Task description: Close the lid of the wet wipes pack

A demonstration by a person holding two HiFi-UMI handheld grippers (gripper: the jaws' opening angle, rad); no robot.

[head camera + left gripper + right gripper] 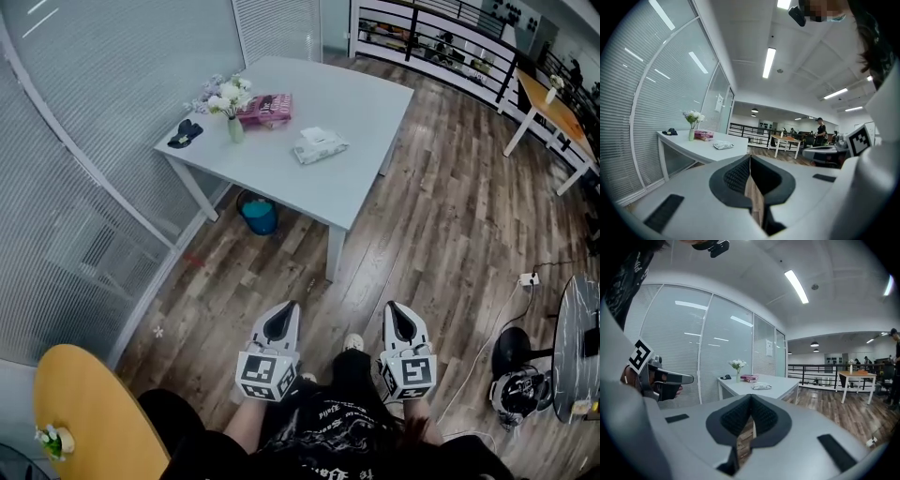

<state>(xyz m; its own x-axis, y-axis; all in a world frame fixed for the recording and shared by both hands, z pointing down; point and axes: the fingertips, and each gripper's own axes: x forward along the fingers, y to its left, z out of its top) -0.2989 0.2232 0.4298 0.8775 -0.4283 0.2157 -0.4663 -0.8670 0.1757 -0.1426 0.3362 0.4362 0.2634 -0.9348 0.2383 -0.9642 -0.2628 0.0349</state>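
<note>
My left tool [281, 319] and right tool [401, 319] are closed, empty; the wet wipes pack [320, 145] lies well ahead, seemingly nearer left.

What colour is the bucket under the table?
The bucket is teal blue, seen best in the head view.

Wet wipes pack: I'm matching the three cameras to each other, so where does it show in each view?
Head view: the wet wipes pack lies on the grey table, upper middle, right of the flower vase.
Left gripper view: the pack is left of centre, on the table top.
Right gripper view: the pack is near centre, on the table top.
Shared landmark: the flower vase stands left of the pack in all three.
</note>
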